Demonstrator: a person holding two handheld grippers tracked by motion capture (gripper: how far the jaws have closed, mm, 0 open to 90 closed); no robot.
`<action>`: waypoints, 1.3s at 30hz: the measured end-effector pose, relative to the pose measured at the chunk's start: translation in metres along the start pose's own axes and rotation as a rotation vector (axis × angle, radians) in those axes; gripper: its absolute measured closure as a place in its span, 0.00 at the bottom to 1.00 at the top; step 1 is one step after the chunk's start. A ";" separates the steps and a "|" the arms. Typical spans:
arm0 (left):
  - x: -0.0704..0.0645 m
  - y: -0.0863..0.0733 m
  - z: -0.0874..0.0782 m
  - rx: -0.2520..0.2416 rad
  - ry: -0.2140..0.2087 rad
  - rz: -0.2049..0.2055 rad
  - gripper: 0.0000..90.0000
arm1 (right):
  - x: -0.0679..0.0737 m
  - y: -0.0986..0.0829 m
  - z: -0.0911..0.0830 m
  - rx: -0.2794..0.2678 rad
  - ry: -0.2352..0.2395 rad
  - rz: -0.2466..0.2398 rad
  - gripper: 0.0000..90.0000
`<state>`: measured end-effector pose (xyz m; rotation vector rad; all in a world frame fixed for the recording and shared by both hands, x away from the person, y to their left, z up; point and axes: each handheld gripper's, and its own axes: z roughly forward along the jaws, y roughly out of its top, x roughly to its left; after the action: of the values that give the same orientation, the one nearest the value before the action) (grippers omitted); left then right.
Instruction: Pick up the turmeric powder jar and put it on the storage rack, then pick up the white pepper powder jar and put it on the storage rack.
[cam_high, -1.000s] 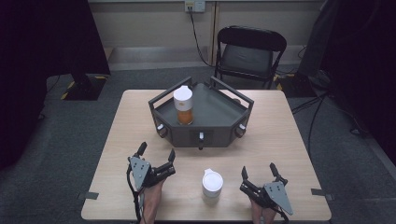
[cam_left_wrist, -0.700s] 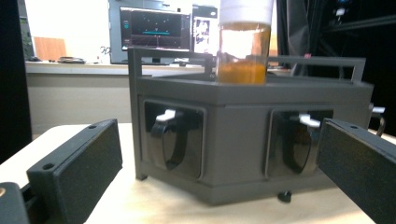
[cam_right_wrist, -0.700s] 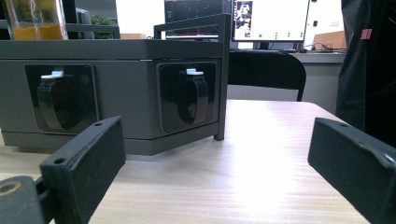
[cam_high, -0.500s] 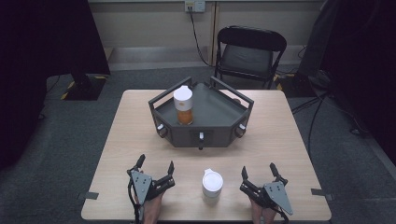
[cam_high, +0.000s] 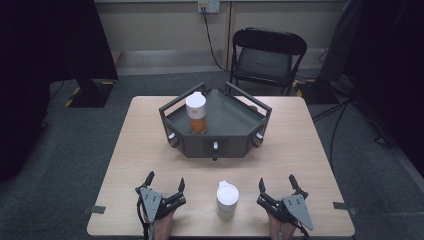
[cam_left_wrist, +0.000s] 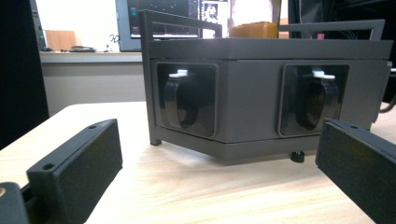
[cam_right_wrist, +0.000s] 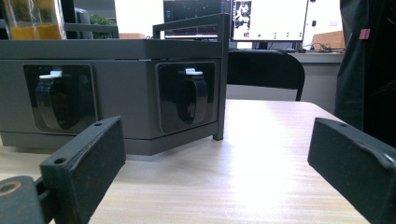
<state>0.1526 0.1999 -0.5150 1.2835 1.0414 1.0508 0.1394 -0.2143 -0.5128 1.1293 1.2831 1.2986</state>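
No legible writing on the white-lidded bottle (cam_high: 227, 198) or grey tray (cam_high: 226, 145).

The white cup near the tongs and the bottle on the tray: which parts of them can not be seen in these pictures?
- White cup: high view, its lid hides what is inside.
- Bottle: top cut off by the upper edge in the left gripper view; cut by the top-left corner in the right gripper view.
- Grey tray: its floor is hidden behind its front wall in both gripper views.
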 end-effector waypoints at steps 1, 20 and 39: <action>0.000 0.000 0.000 0.002 -0.004 0.004 0.00 | 0.000 0.000 0.000 0.003 0.000 0.000 0.03; -0.003 0.001 0.001 0.005 0.014 0.002 0.00 | 0.001 0.000 0.000 0.000 -0.003 0.001 0.03; -0.003 0.001 0.001 0.005 0.013 0.002 0.00 | -0.014 0.005 -0.002 -0.010 0.062 0.061 0.00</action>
<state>0.1527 0.1967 -0.5140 1.2835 1.0541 1.0597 0.1389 -0.2288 -0.5078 1.1364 1.2948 1.3936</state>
